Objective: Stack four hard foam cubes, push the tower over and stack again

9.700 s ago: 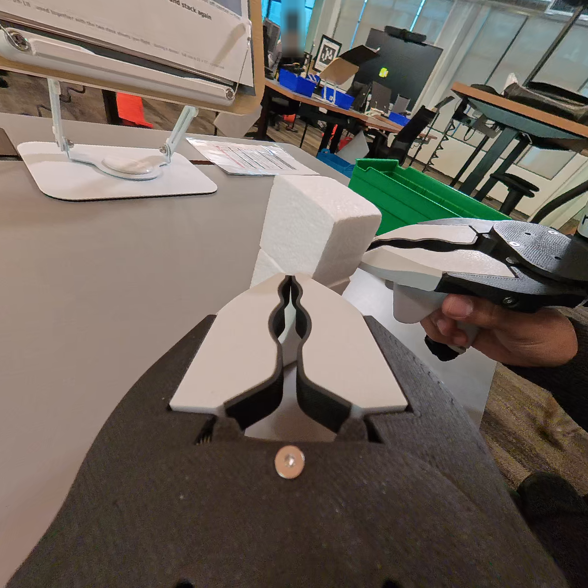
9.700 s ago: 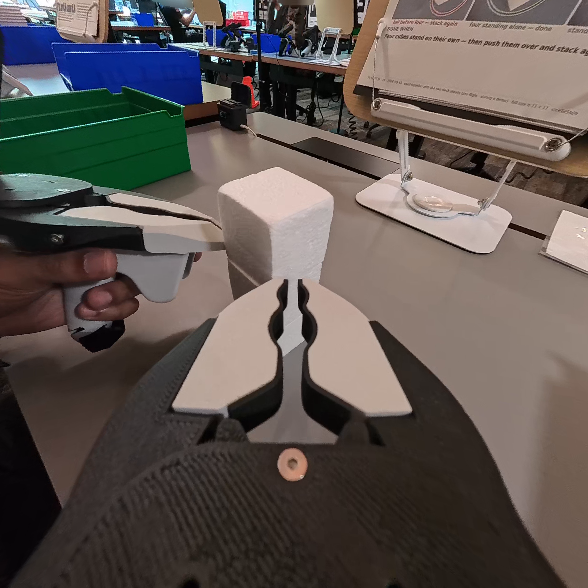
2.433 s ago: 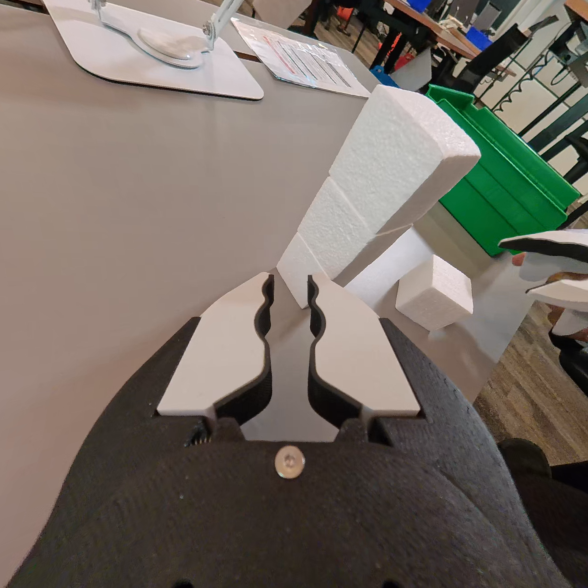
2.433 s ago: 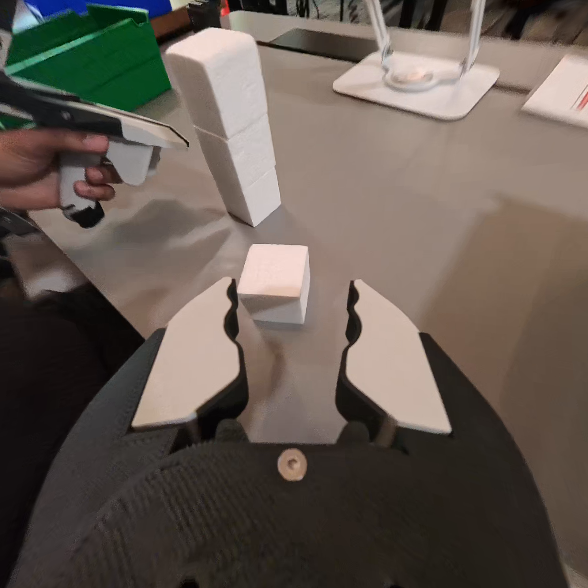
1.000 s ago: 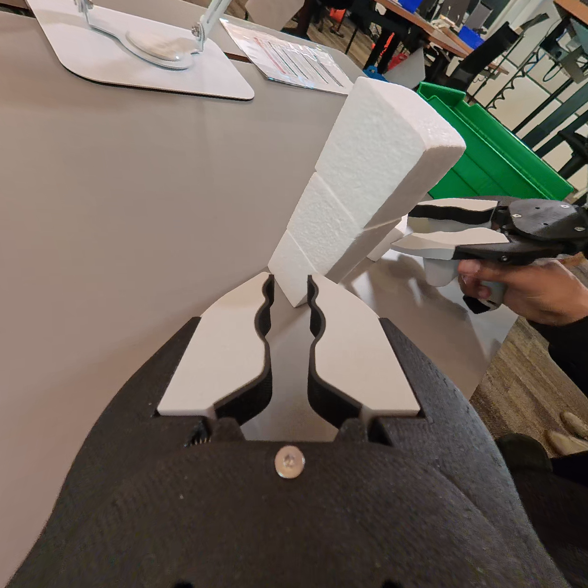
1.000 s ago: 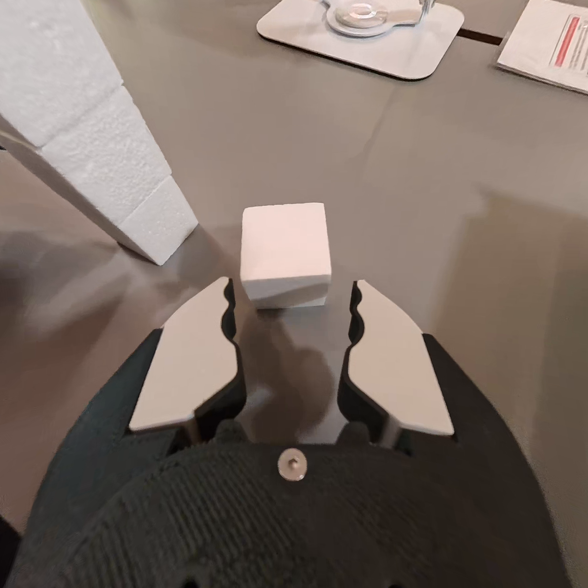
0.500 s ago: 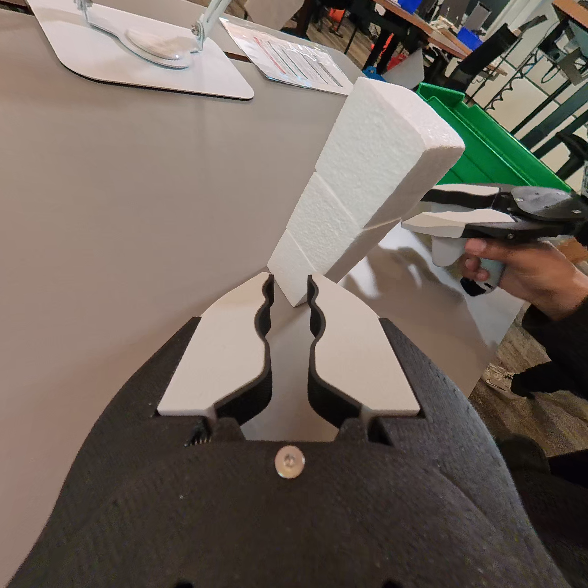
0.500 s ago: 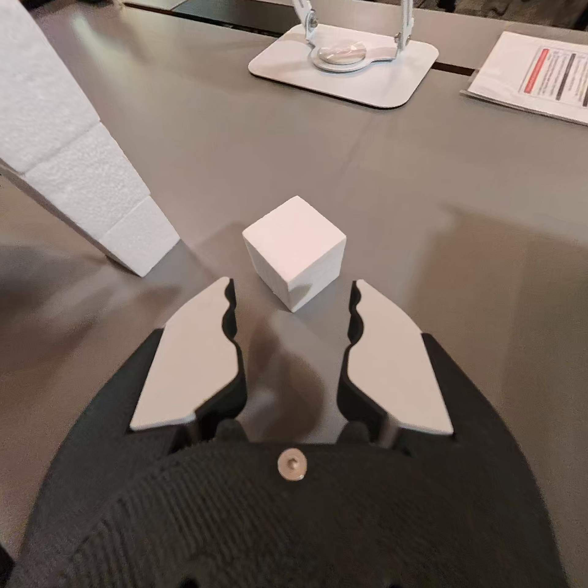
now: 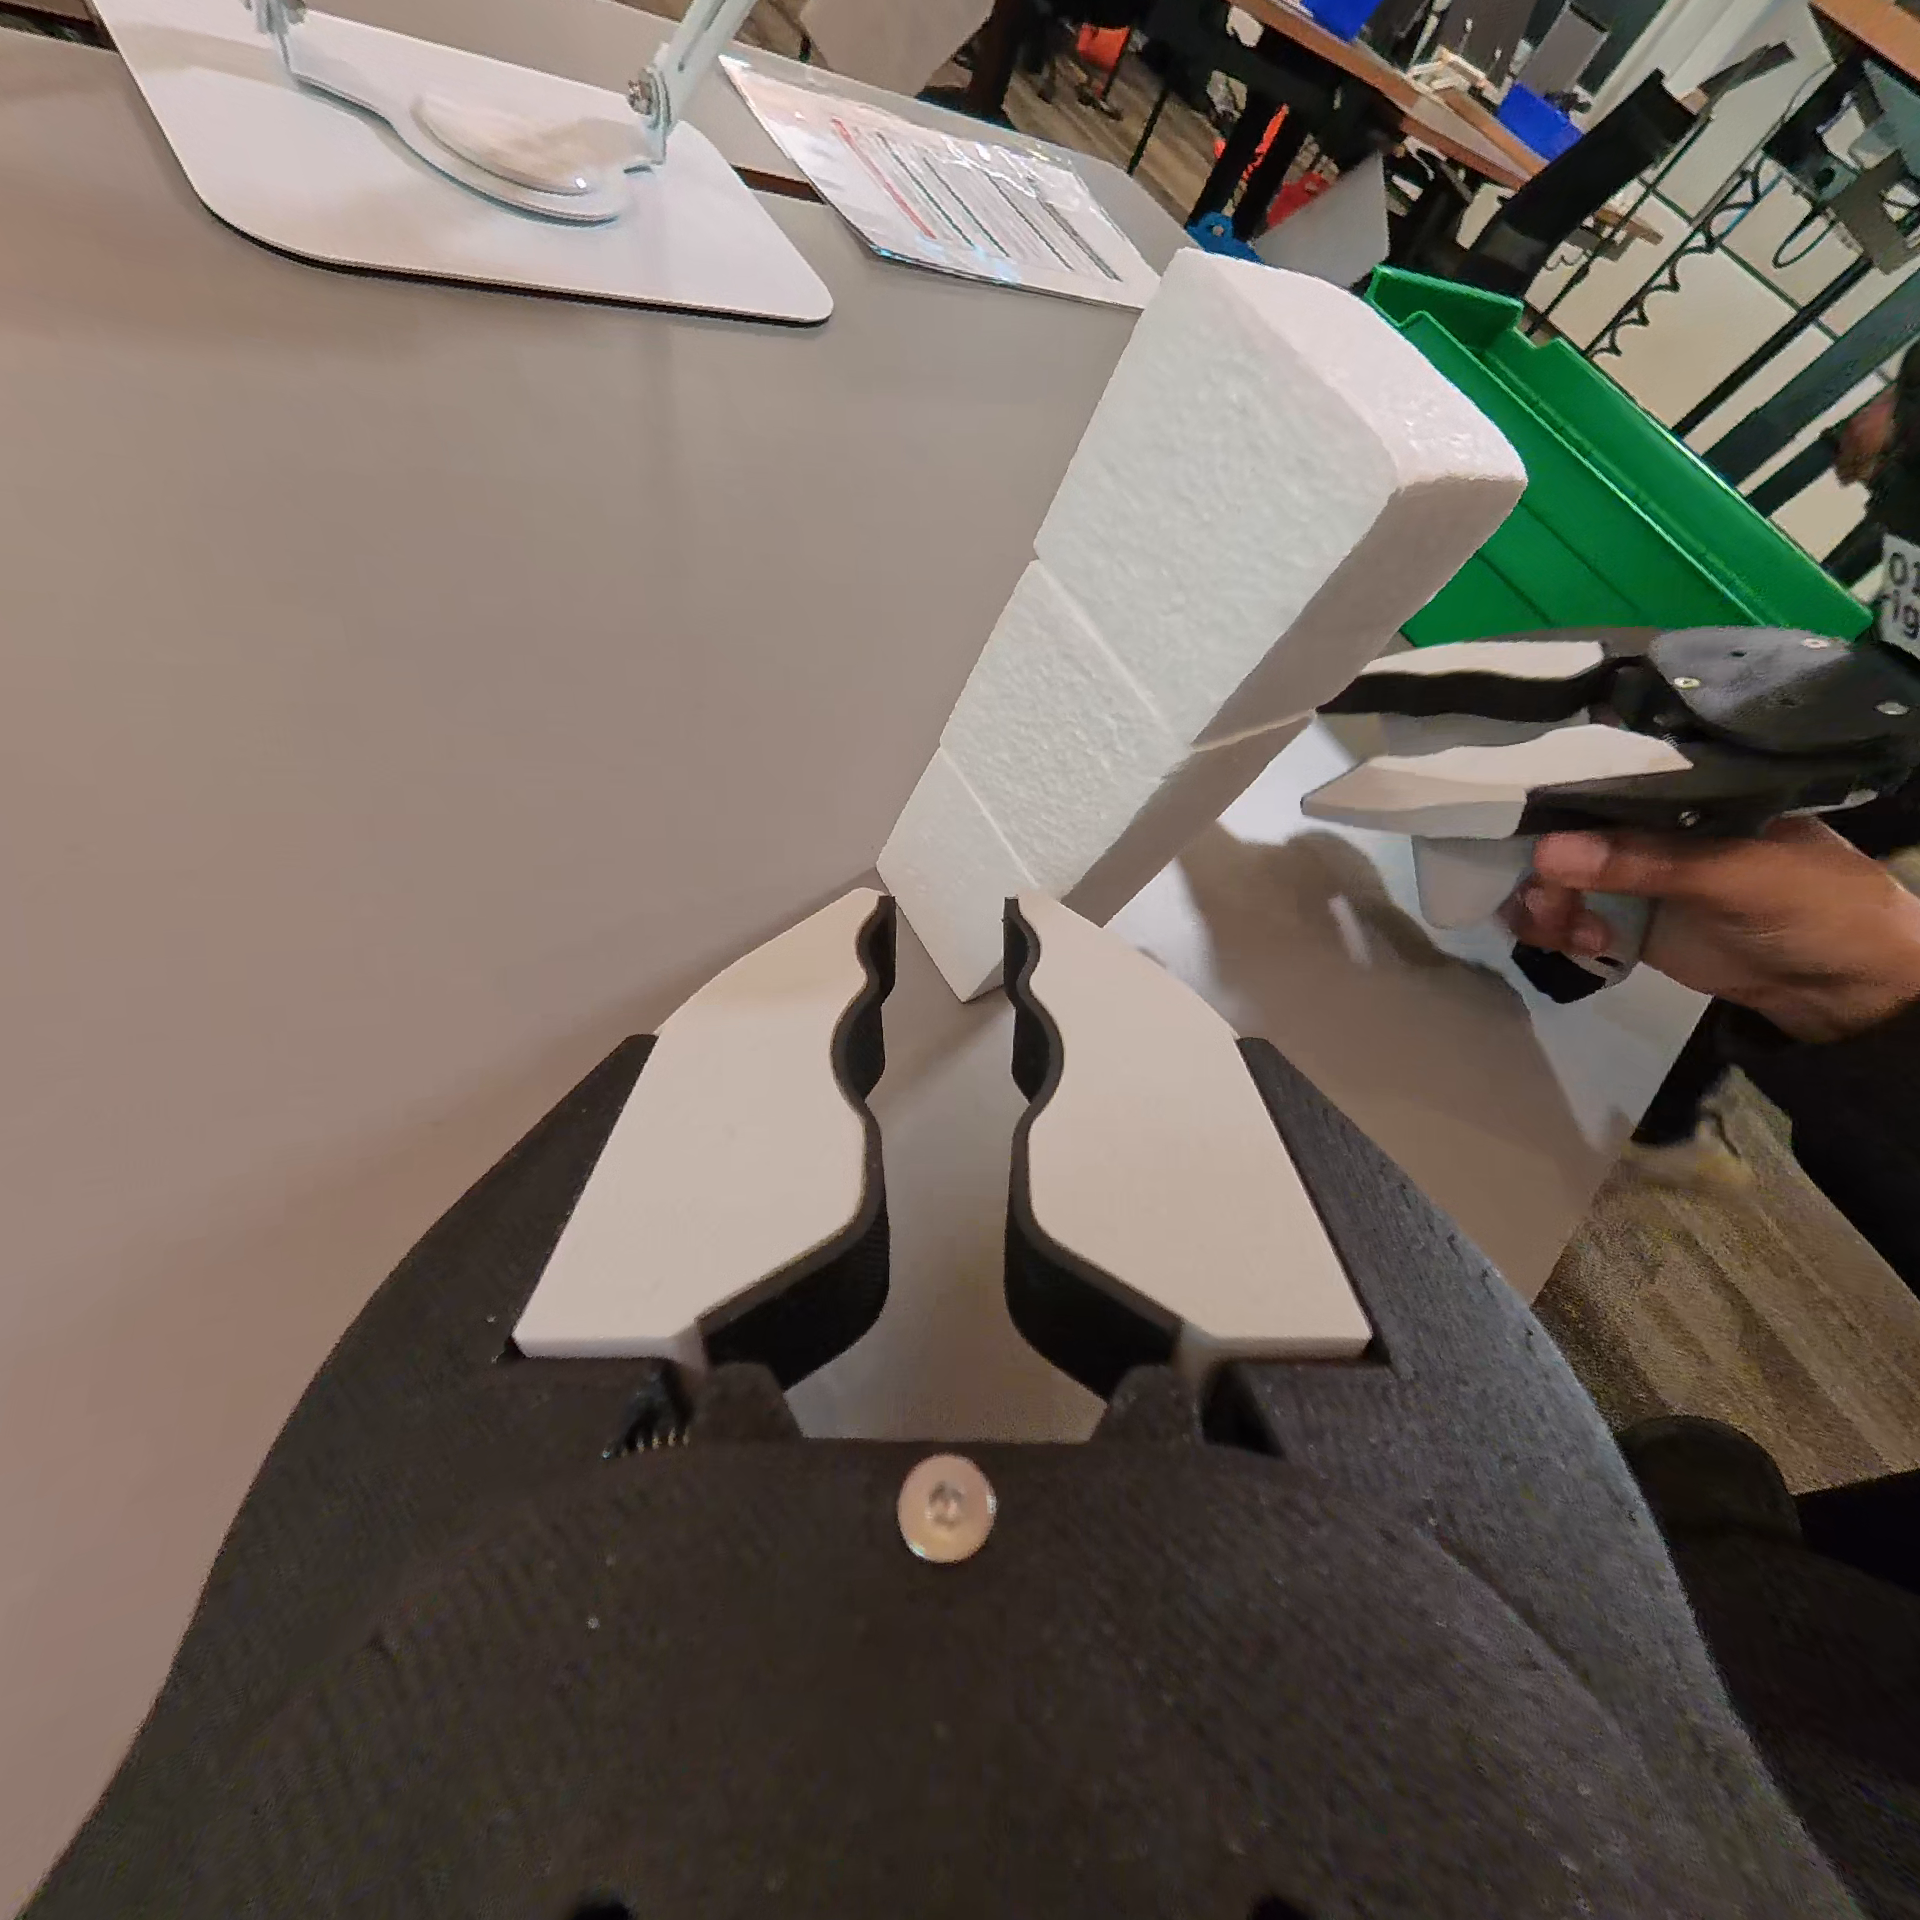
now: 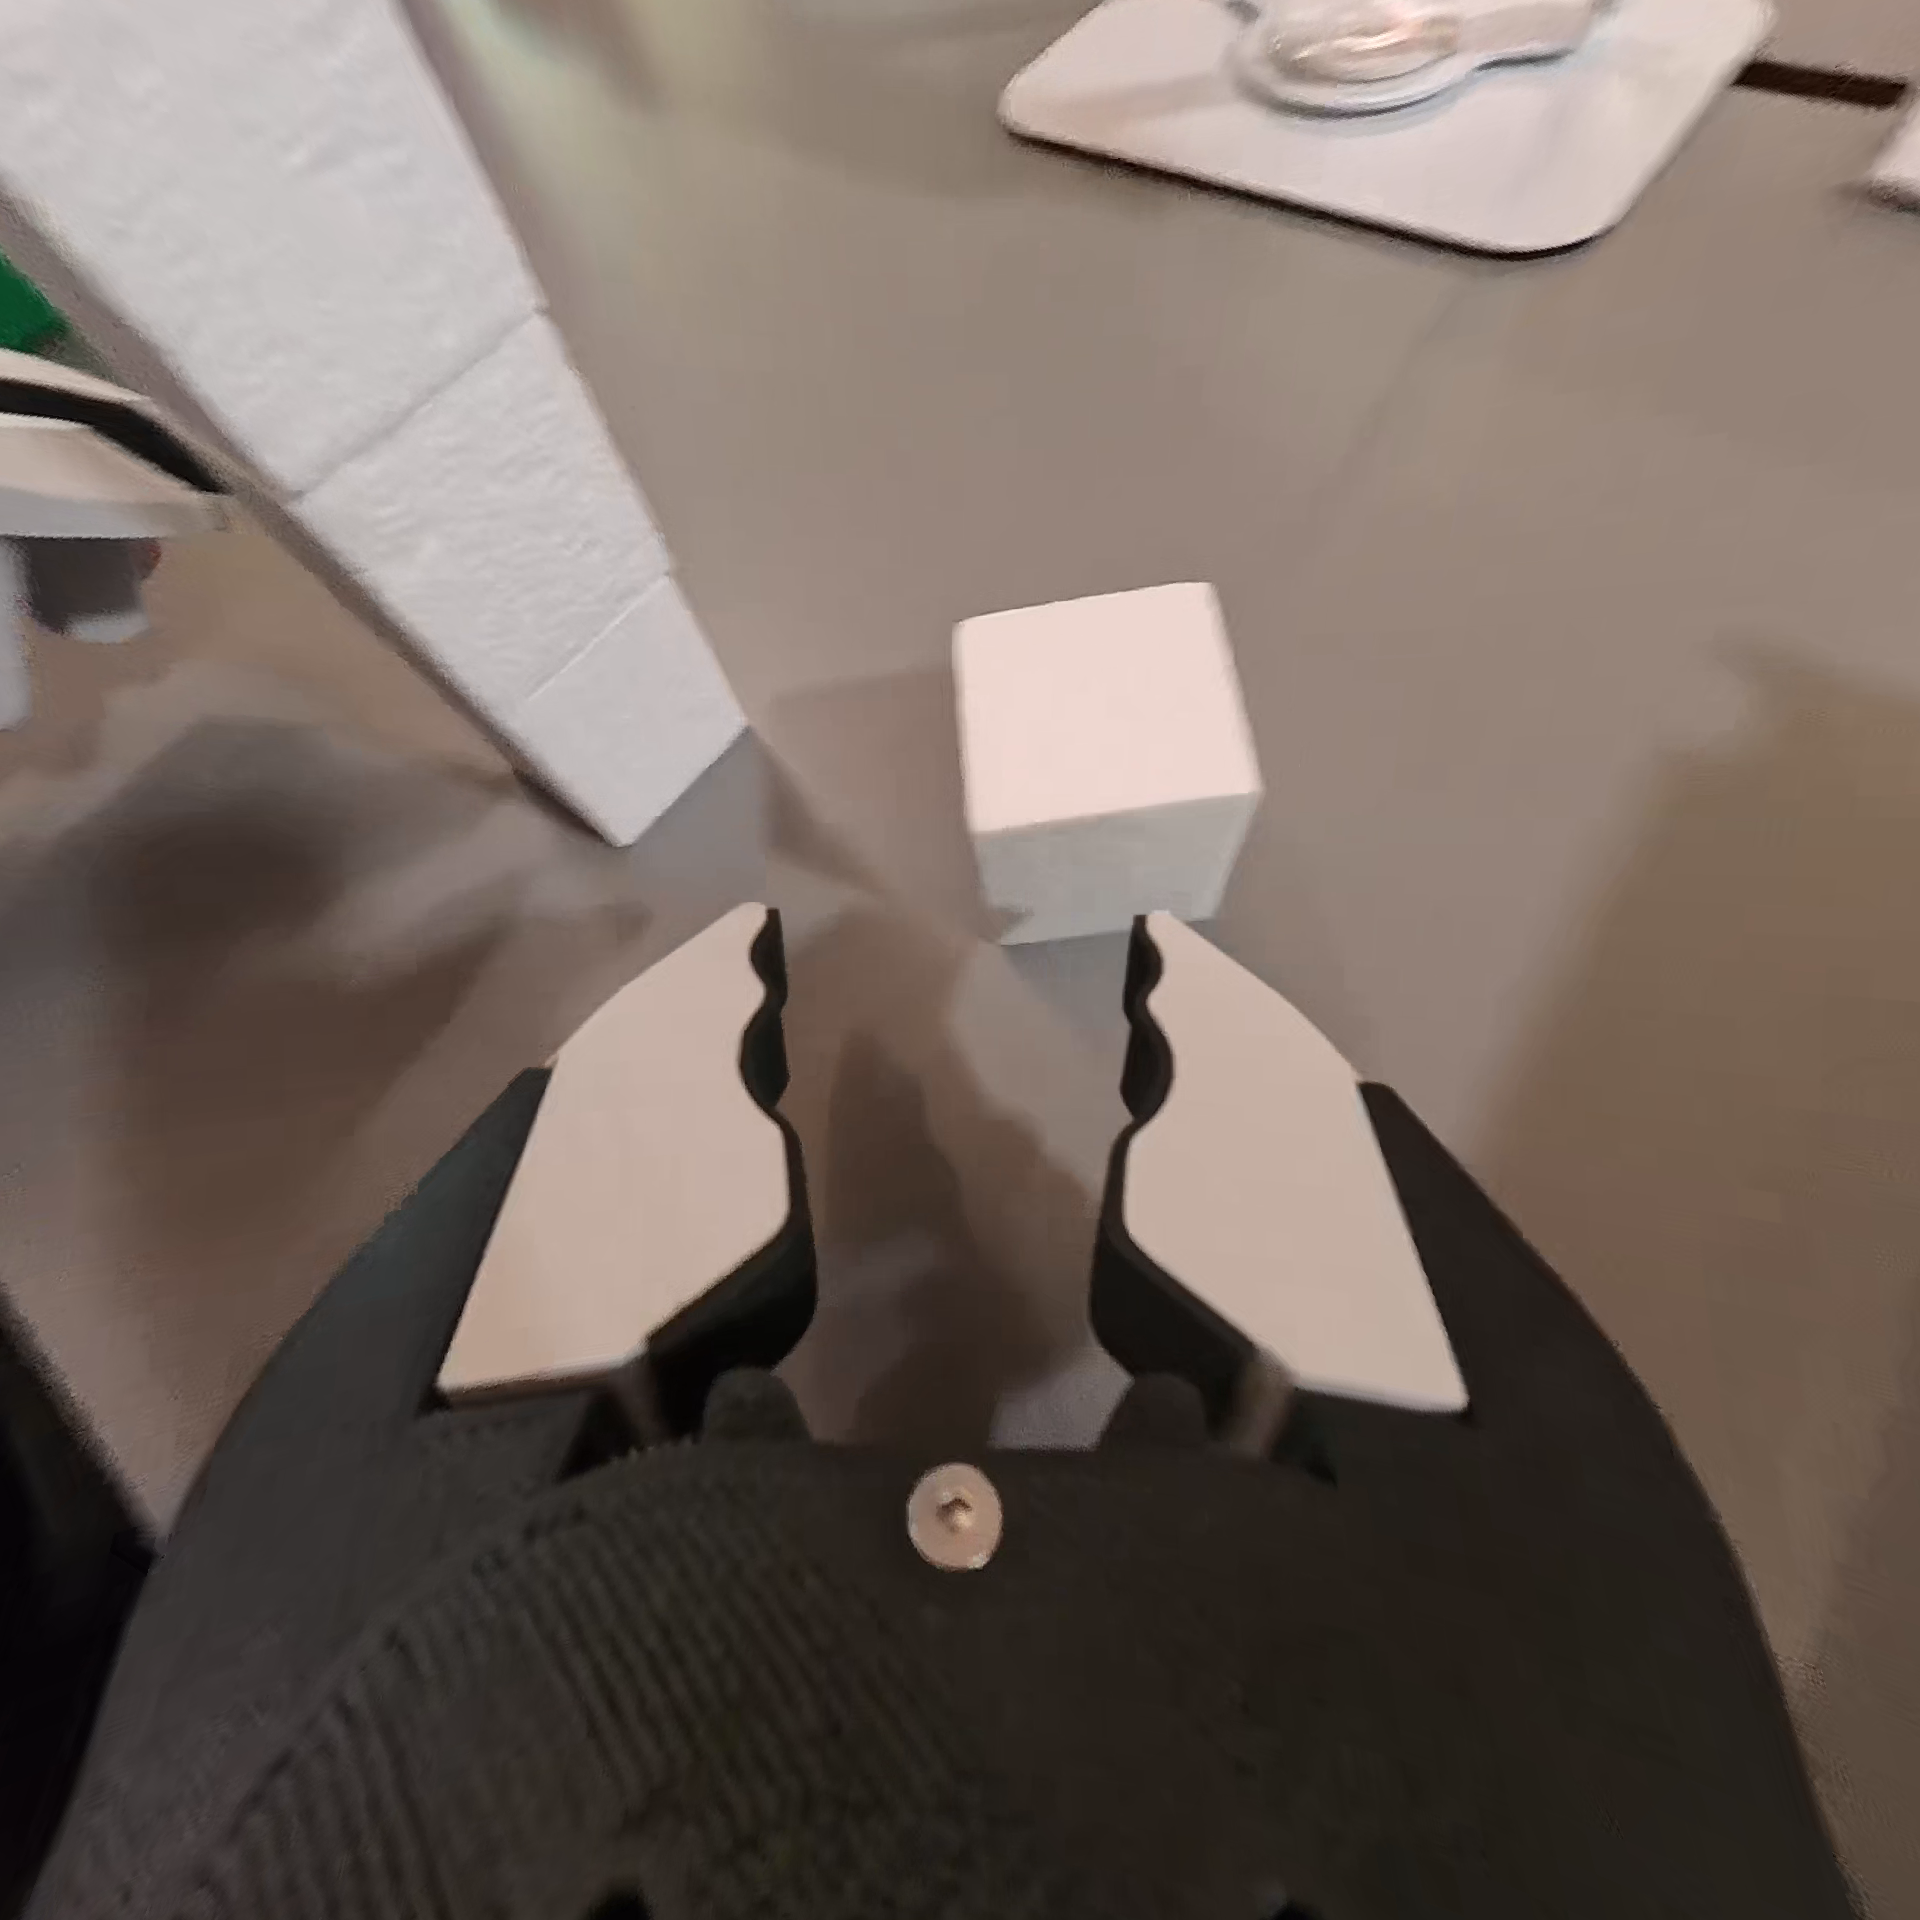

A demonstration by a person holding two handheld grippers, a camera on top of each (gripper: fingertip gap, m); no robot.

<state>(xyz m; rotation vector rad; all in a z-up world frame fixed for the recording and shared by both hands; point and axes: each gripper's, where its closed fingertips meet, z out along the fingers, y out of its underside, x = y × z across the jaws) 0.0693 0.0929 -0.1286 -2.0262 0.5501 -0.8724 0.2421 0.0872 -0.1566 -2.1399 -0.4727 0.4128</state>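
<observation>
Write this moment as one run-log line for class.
left gripper: open, at stack base | right gripper: open, near loose cube | table: grey

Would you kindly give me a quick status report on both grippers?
Left gripper open, at foot of foam stack. Right gripper open, empty, just short of loose cube. Nothing between them on table.

Right gripper (image 10: 951, 925) above grey table (image 10: 1455, 831), jaws parted, nothing between them. Loose white foam cube (image 10: 1101, 748) just beyond right fingertip, contact unclear. Stack of white foam cubes (image 10: 416, 416) upper left, near loose cube, not touching. Left gripper (image 10: 94, 457) tip at left edge, blurred, beside stack. White stand base (image 10: 1455, 177) far right.
</observation>
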